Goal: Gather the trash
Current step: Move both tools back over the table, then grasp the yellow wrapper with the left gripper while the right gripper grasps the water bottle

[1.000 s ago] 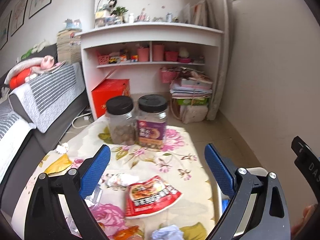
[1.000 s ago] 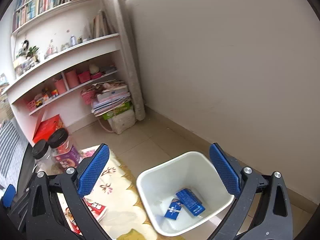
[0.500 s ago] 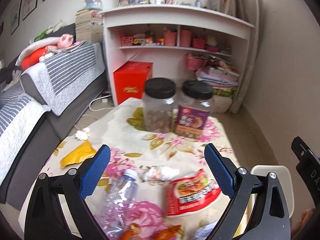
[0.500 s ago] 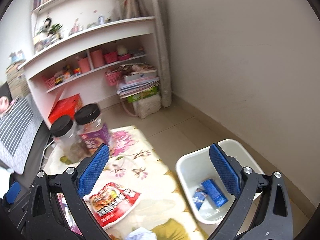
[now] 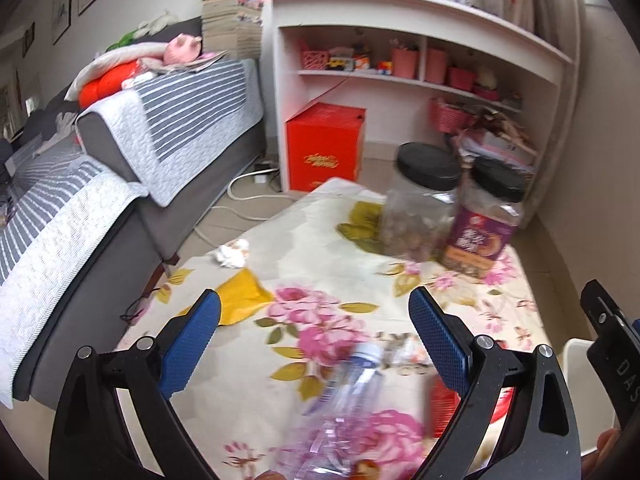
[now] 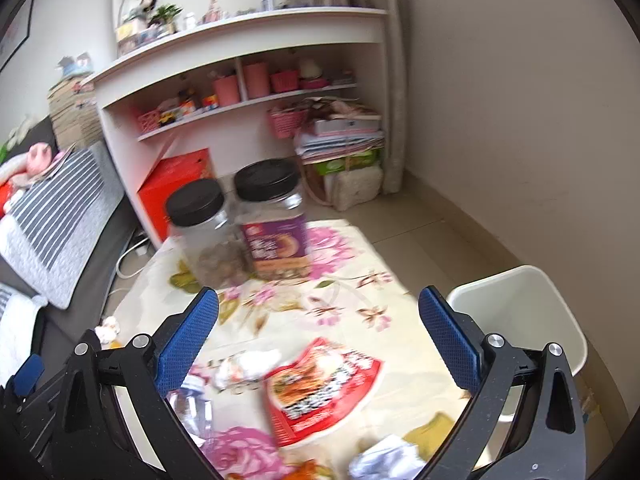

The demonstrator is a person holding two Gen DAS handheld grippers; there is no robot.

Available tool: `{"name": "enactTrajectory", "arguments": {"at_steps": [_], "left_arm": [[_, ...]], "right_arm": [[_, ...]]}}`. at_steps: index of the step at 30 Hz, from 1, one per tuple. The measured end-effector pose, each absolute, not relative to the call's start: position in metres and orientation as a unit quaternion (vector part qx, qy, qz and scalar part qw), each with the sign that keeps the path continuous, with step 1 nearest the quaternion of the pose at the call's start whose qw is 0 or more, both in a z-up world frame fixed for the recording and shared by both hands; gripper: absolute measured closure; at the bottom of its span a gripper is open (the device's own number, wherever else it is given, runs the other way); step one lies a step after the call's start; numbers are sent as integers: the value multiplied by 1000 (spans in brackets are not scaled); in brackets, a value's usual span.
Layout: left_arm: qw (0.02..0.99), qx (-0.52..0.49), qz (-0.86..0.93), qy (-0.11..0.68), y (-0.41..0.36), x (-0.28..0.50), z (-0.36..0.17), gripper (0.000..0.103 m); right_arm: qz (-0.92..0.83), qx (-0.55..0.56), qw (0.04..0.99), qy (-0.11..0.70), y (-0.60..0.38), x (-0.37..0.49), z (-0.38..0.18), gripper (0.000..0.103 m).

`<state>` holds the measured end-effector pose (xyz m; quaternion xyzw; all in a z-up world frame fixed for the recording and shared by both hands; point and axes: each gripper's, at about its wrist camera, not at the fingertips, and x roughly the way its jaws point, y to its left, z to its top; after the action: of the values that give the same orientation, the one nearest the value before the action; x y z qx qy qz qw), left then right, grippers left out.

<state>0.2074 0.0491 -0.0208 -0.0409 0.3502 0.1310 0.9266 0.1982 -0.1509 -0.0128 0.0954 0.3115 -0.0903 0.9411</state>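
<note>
Trash lies scattered on a low table with a floral cloth [image 5: 320, 256]. My left gripper [image 5: 314, 344] is open above a crushed clear plastic bottle [image 5: 344, 408]; a yellow wrapper [image 5: 240, 296] and a crumpled white tissue [image 5: 232, 254] lie to its left. My right gripper [image 6: 318, 344] is open above a red snack packet [image 6: 320, 384], with crumpled white paper [image 6: 248, 364] beside it and another paper ball [image 6: 384, 460] at the near edge. The white bin [image 6: 520, 308] stands on the floor right of the table.
Two black-lidded jars [image 5: 420, 208] [image 6: 272, 220] stand at the table's far end. A grey sofa [image 5: 120, 168] with striped covers runs along the left. Behind are a white shelf unit [image 5: 400, 40] and a red box [image 5: 324, 148].
Both grippers have swung left, away from the bin and over the table. The bottle, yellow wrapper and tissue came into the left view; the snack packet came between the right fingers.
</note>
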Motion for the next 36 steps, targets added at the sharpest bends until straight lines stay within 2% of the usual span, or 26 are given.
{"name": "enactTrajectory", "arguments": {"at_steps": [10, 17, 22, 26, 30, 32, 34, 36], "left_arm": [[892, 5, 151, 425, 114, 238, -61, 11], [838, 106, 105, 525, 148, 280, -119, 11], [812, 89, 77, 571, 172, 297, -151, 11], [797, 109, 75, 589, 177, 306, -171, 11], [802, 87, 54, 589, 182, 311, -174, 11], [804, 79, 41, 588, 184, 311, -175, 14], [806, 64, 23, 588, 184, 312, -174, 28], [806, 56, 6, 589, 183, 309, -172, 37]], "right_arm": [[-30, 50, 930, 363, -76, 218, -39, 7], [17, 10, 907, 420, -42, 230, -64, 7], [62, -23, 878, 474, -21, 237, -90, 7], [89, -41, 855, 509, -5, 239, -109, 7], [102, -48, 836, 537, 6, 243, -130, 7], [103, -43, 828, 549, 9, 246, -140, 7], [106, -36, 820, 561, 12, 249, -150, 8], [111, -27, 811, 573, 14, 252, -159, 26]]}}
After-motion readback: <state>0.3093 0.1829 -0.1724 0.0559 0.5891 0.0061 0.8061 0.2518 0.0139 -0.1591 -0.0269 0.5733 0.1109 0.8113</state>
